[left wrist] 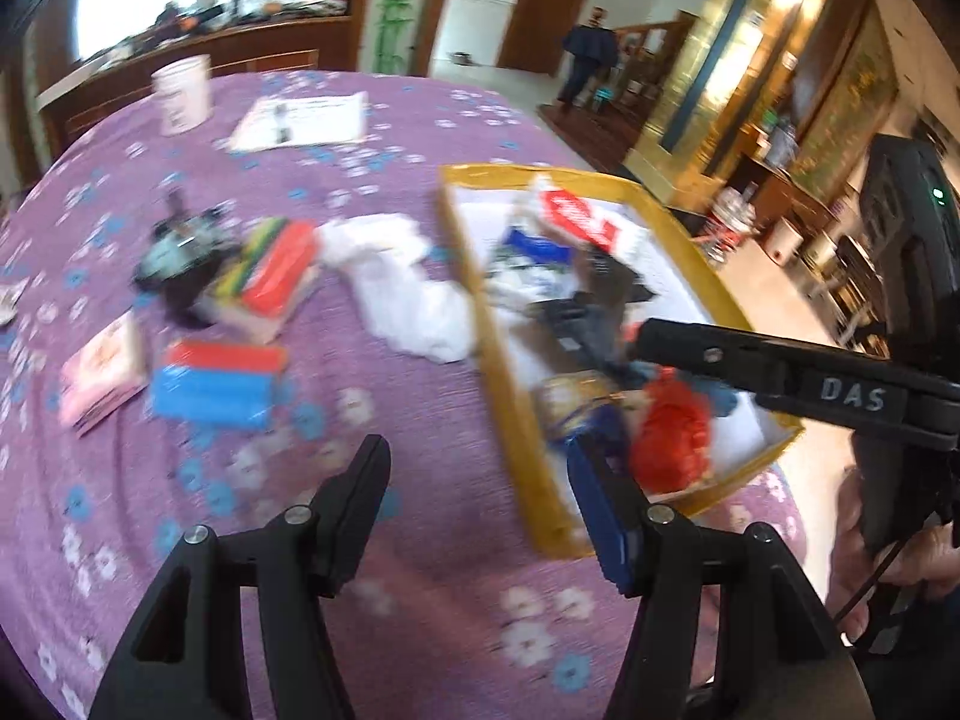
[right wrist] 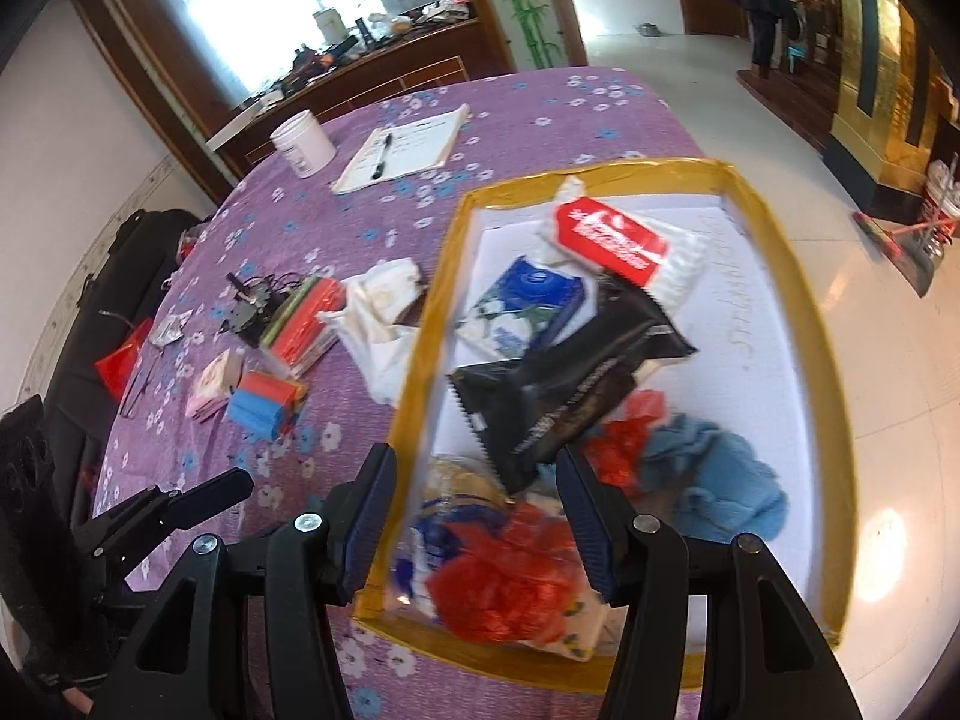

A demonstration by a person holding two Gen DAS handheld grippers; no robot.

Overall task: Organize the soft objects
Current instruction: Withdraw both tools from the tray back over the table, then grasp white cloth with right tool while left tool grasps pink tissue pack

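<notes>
Pen point(right wrist: 382, 157) shows sharply only from right gripper point(right wrist: 477, 516); both grippers' jaws spread.

Inventory by count:
- One yellow-rimmed tray point(right wrist: 780, 276).
- One black pouch point(right wrist: 558, 384).
- One red-labelled packet point(right wrist: 612, 240).
- One blue tissue pack point(right wrist: 528, 300).
- One blue cloth point(right wrist: 714, 468).
- Two red plastic bags point(right wrist: 504, 588) point(right wrist: 624, 438).
- One white bag point(right wrist: 384, 324) on the tablecloth point(right wrist: 540, 120).
- One white jar point(right wrist: 303, 141).
- One notepad point(right wrist: 414, 144).
- One pen point(right wrist: 382, 156).

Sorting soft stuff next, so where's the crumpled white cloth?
The crumpled white cloth lies on the purple tablecloth, against the yellow-rimmed tray's left edge, right of the colourful packets.
</notes>
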